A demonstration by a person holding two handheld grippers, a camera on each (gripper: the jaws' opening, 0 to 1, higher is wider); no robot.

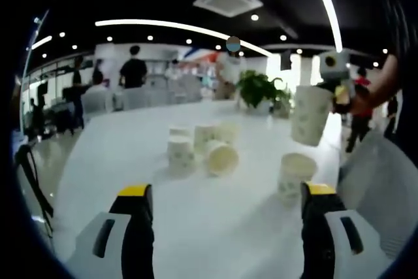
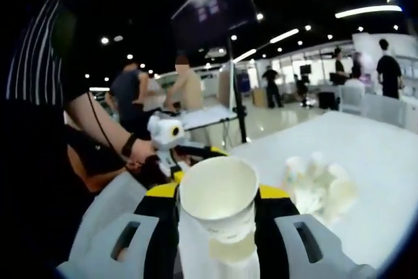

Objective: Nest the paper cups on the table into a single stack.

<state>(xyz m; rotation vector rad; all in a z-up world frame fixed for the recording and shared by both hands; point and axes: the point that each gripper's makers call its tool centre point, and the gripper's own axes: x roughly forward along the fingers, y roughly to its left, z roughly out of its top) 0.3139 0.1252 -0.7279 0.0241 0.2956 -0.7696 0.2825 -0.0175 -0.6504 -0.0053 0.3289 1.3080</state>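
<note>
Your right tongs (image 2: 219, 210) are clamped on a paper cup (image 2: 219, 197), its open mouth facing the camera in the right gripper view, with another cup's rim showing just below it between the jaws. In the left gripper view that held cup (image 1: 309, 114) hangs in the air above and beyond a lone upright cup (image 1: 291, 176) on the white bench (image 1: 215, 240).

Your left tongs (image 1: 222, 217) stand wide apart over the bench with nothing between the jaws.

Taking the lone upright cup as your landmark: a cluster of cups (image 1: 199, 145) sits well apart from it across the bench, farther from your left tongs (several upright, though exactly how many is hard to tell). One tipped cup (image 1: 222, 158) on the cluster's near edge lies on its side, mouth turned toward the camera. A potted plant (image 1: 258, 89) stands at the bench's far end, beyond both the landmark cup and the cluster.

In the right gripper view, the cluster is a pale blur beside the held cup.
</note>
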